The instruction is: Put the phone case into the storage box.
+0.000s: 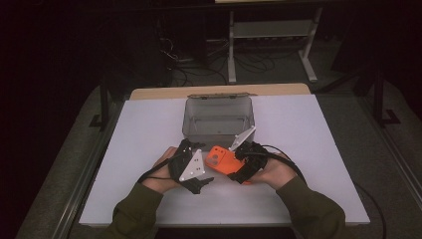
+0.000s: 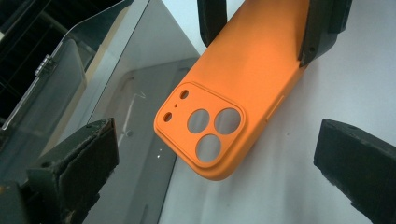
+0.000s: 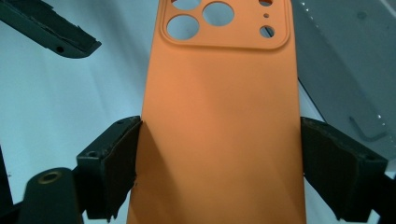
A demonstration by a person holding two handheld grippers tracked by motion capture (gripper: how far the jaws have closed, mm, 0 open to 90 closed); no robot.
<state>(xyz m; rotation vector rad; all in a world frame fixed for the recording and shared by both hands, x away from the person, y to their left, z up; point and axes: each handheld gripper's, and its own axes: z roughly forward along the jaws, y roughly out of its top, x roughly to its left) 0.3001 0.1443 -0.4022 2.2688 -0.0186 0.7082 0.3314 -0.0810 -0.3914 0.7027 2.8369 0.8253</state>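
**Phone case held, not yet stowed**

Your right gripper [image 3: 219, 163] clamps the orange phone case [image 1: 221, 160] by its long edges, jaws pressed to both sides. Your left gripper [image 2: 215, 154] stands open, the case's camera end between its pads, untouched. The case hangs just near of the open grey box [image 1: 219, 130]. Placing it remains.

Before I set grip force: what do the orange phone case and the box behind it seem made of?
Orange phone case: probably silicone or soft plastic, matte, with rounded moulded edges around the camera cut-outs. Box: seemingly clear hard plastic, glossy, with a hinged lid; the table shows through its wall.
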